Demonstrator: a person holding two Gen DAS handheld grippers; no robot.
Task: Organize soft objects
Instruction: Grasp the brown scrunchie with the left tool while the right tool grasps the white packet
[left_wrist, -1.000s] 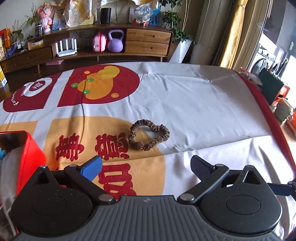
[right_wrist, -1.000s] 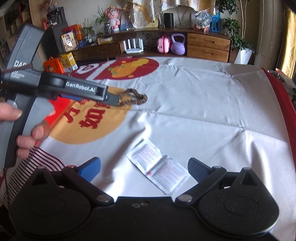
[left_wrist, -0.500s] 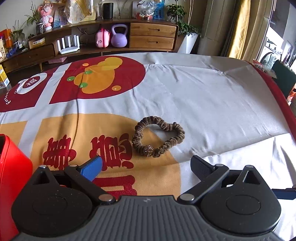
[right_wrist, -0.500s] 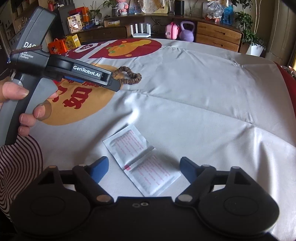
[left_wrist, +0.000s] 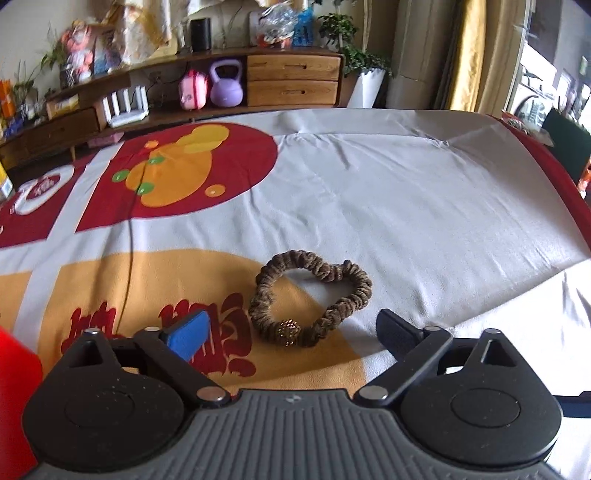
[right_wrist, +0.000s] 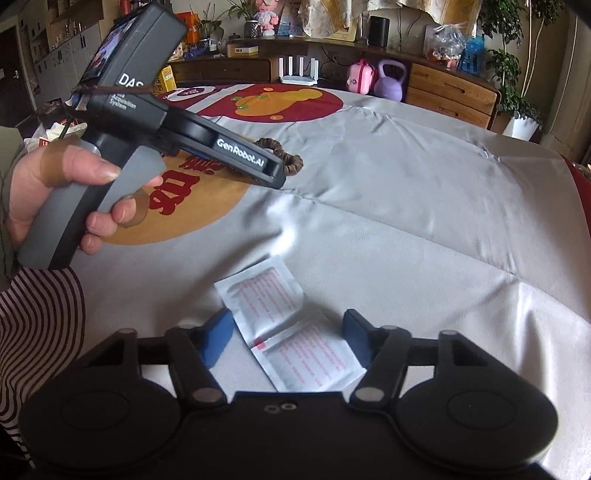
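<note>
While the scrunchie (left_wrist: 309, 297) lies free, a red box (left_wrist: 16, 398) sits left.

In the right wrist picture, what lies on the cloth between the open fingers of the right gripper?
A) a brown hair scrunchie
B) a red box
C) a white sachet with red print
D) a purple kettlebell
C: the white sachet lies flat between the spread fingers of the right gripper.

Scrunchie (left_wrist: 309, 297) ribbed brown fabric, glittery bead; tablecloth (left_wrist: 406, 206) matt, creased; sachet (right_wrist: 288, 328) smooth paper.
</note>
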